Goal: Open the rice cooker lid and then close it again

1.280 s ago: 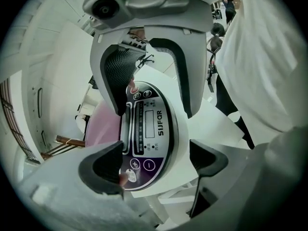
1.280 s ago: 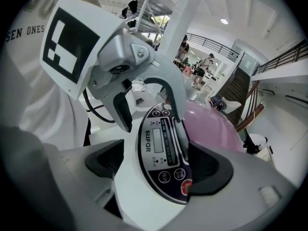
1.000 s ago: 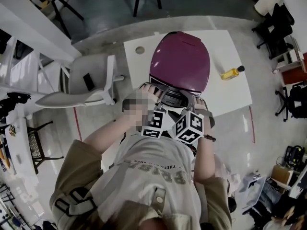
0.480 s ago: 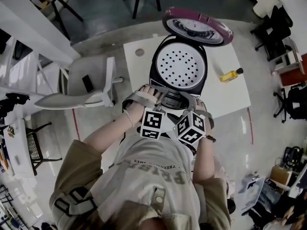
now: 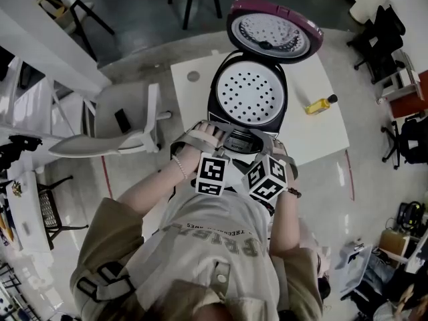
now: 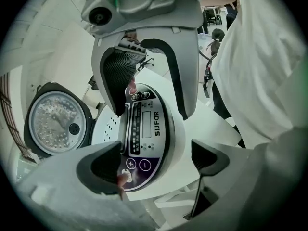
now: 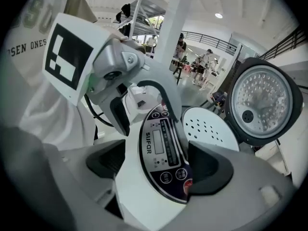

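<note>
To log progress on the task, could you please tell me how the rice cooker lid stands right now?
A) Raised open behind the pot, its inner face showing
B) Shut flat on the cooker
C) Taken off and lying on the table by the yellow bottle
A: the lid stands raised at the back of the rice cooker, metal inner face showing, with the perforated white tray uncovered.

Yellow bottle, perhaps oil, lies on white table.
</note>
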The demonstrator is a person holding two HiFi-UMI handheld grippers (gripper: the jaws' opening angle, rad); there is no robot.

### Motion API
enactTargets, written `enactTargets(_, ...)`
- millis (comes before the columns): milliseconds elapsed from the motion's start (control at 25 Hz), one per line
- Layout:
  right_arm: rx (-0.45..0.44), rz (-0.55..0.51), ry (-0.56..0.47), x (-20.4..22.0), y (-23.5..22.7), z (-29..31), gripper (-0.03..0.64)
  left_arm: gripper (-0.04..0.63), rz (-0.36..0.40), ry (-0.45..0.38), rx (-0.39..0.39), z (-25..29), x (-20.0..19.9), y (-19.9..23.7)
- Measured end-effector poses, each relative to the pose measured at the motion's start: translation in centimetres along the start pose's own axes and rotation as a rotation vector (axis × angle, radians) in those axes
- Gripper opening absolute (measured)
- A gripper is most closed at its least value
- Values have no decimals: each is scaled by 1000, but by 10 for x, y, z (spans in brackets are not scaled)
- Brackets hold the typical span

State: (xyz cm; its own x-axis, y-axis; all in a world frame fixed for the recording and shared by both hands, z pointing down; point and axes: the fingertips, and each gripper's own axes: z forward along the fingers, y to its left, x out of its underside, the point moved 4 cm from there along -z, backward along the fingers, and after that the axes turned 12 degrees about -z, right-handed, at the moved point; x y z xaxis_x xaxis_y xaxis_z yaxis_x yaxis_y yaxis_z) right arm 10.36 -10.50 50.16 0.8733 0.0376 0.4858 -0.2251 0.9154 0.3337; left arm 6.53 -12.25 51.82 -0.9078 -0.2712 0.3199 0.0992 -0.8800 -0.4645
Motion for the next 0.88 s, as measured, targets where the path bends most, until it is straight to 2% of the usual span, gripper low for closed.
enactTargets(280, 21, 33, -21, -1, -2, 2, 385, 471, -51, -33, 22, 0, 0, 3)
enactTargets(480, 40, 50, -33, -2, -5, 1, 385, 469, -45, -38, 19, 0, -1, 5)
enactTargets(680, 49, 60, -43, -2, -6, 1, 385, 469, -83, -75, 72, -3, -2, 7)
enactTargets(880, 103, 140, -105, -5, -12, -3, 385, 469, -149, -140, 120, -10, -1, 10)
